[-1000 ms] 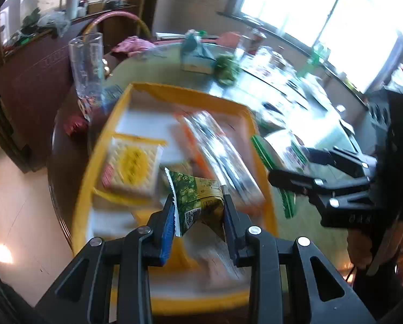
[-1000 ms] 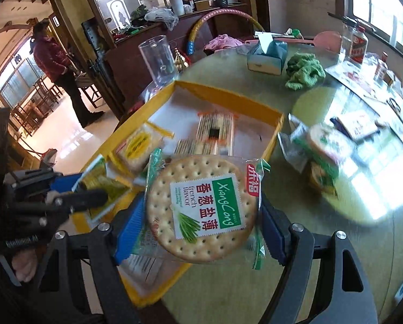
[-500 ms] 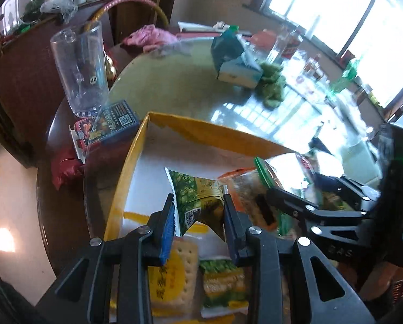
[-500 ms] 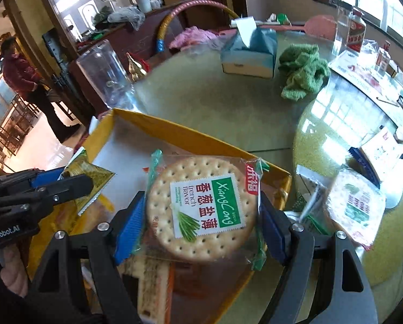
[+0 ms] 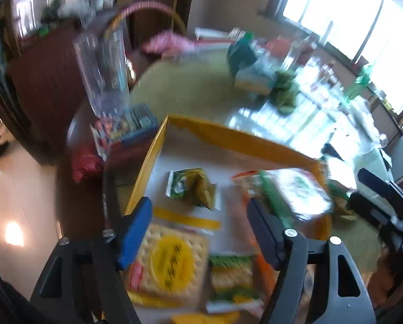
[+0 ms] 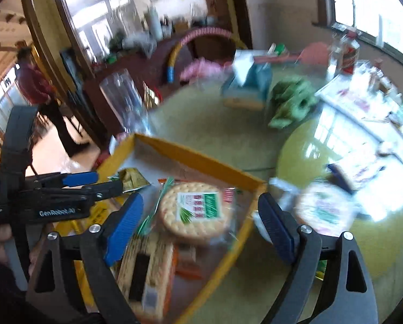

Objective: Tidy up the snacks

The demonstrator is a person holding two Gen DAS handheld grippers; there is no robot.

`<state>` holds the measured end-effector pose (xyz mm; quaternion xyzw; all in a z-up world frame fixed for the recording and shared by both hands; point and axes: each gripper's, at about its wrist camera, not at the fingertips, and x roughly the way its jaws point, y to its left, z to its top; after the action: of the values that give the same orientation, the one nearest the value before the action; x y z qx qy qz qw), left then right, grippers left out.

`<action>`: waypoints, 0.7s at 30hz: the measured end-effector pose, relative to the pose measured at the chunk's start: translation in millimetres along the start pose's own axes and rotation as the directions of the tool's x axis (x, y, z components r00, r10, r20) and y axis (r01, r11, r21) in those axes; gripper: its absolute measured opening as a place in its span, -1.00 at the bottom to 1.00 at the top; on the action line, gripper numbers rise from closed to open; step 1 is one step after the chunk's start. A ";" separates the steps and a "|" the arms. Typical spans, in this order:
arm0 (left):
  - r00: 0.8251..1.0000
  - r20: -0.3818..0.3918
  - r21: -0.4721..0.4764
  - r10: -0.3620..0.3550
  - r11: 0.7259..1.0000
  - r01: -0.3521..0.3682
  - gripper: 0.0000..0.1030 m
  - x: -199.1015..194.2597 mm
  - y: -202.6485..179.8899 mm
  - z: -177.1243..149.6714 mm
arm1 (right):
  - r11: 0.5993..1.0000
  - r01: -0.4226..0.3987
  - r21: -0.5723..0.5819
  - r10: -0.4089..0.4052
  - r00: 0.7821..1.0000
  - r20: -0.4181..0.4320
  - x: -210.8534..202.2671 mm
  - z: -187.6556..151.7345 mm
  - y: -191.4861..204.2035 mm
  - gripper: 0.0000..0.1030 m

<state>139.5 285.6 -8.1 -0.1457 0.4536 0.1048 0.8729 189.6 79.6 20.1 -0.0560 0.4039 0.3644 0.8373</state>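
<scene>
A yellow-rimmed tray point(image 5: 228, 135) point(image 6: 198, 159) sits on the round table. My left gripper point(image 5: 198, 221) is open and empty above its near end. A small green snack packet point(image 5: 193, 186) point(image 6: 132, 178) lies loose on the tray floor just beyond it. My right gripper point(image 6: 198, 221) is open and empty. The round cracker pack point(image 6: 198, 210) point(image 5: 296, 191) lies in the tray's far right corner, between and beyond its fingers. A square yellow cracker pack point(image 5: 171, 262) and a long orange biscuit pack point(image 6: 150, 264) also lie in the tray.
A tall glass point(image 5: 104, 70) point(image 6: 123, 100) stands left of the tray, with a card box point(image 5: 128, 124) by it. A tissue box point(image 6: 250, 86) and green cloth point(image 6: 293, 102) sit behind. Another round cracker pack point(image 6: 325, 208) lies right of the tray.
Both grippers have opened. The green packet has dropped from the left gripper onto the tray, and the round cracker pack has dropped from the right gripper into the tray's corner. Both grippers pulled back.
</scene>
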 end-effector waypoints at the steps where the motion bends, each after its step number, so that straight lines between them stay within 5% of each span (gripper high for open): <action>1: 0.999 0.033 0.003 0.007 1.000 -0.007 0.49 -14.4 -6.8 -6.6 | 1.000 -0.005 0.010 0.005 1.000 0.024 -12.7 -2.1 -6.0 0.73; 4: 0.995 0.093 0.007 -0.043 0.999 0.042 0.55 -44.9 -32.4 -25.5 | 0.998 -0.008 0.054 0.003 0.997 0.081 -58.3 -17.7 -35.8 0.74; 10: 0.978 -0.002 0.085 -0.209 0.974 0.209 0.56 -45.5 -112.8 -45.3 | 0.980 -0.024 0.197 0.008 0.997 0.081 -120.3 -71.4 -100.2 0.74; 15: 0.980 -0.049 0.097 -0.191 0.976 0.195 0.56 -31.2 -156.4 -55.8 | 0.959 -0.072 0.273 0.058 0.997 0.056 -134.0 -110.2 -133.0 0.74; 21: 0.987 0.004 0.053 -0.161 0.986 0.161 0.56 -42.4 -158.8 -95.3 | 0.962 -0.092 0.256 0.103 0.994 -0.032 -100.0 -84.9 -146.3 0.74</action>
<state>93.0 101.6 0.1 -0.1587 0.4394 0.0228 0.8839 190.7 -116.4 5.8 0.0637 0.4684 0.3489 0.8092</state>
